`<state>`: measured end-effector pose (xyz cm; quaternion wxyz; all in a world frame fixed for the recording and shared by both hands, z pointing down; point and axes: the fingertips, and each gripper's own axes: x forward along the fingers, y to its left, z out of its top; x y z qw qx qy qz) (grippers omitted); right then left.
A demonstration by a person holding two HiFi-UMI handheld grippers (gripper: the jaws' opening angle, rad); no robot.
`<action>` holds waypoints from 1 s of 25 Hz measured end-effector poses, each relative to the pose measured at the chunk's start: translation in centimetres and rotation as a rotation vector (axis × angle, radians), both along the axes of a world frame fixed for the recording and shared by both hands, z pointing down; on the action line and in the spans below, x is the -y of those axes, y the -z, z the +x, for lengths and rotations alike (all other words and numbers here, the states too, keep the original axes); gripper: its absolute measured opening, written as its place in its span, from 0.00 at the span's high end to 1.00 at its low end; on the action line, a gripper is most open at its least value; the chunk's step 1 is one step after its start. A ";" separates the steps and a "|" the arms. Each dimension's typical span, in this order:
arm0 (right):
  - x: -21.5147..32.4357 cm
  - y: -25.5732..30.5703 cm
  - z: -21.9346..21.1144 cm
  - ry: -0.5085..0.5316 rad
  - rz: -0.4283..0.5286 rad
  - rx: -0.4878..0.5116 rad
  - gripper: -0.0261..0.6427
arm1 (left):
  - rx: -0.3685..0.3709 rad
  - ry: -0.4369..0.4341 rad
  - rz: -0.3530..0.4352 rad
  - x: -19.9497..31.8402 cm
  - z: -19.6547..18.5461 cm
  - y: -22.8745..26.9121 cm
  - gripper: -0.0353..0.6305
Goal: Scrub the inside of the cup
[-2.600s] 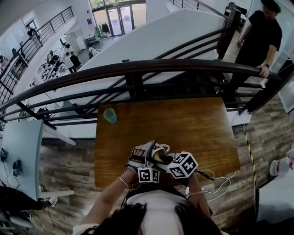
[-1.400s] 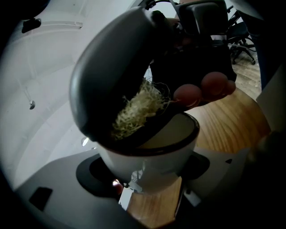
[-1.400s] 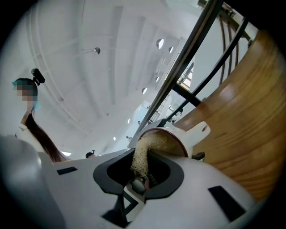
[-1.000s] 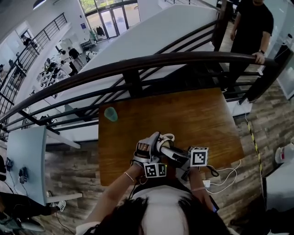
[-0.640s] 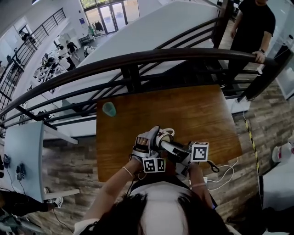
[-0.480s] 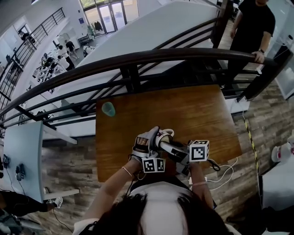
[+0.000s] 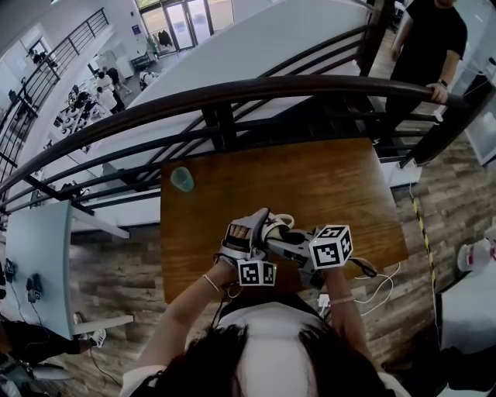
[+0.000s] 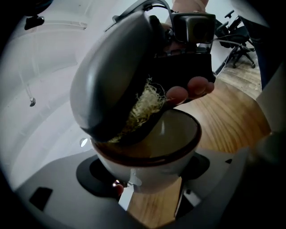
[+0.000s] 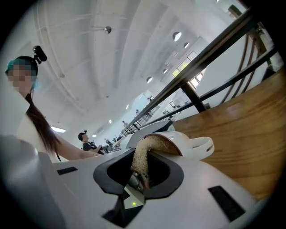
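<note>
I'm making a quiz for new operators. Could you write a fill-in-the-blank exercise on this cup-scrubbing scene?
The left gripper is shut on the cup, white with a ____ rim.
The right gripper is shut on a fibrous scrubber whose tip is ____ the cup.
The table is made of ____.
Missing words: brown; inside; wood.

I see a wooden table (image 7: 325, 186) against a dark curved railing (image 7: 232, 94), plank floor (image 7: 457, 213) around; below, seemingly an atrium with glass doors (image 7: 186, 14).
</note>
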<state>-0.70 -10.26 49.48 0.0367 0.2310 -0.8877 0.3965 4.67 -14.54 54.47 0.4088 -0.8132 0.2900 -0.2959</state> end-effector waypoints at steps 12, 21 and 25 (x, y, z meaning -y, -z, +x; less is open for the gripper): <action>-0.9 -2.0 -0.9 0.201 0.060 -0.302 0.84 | 0.068 -0.023 -0.016 -0.1 -0.1 -1.0 0.34; -1.3 -3.0 -0.7 0.332 0.123 -0.461 0.84 | 0.114 -0.029 -0.038 0.2 0.0 -1.4 0.34; -1.5 -3.4 -0.6 0.388 0.157 -0.536 0.84 | 0.135 -0.032 -0.036 0.2 0.1 -1.5 0.34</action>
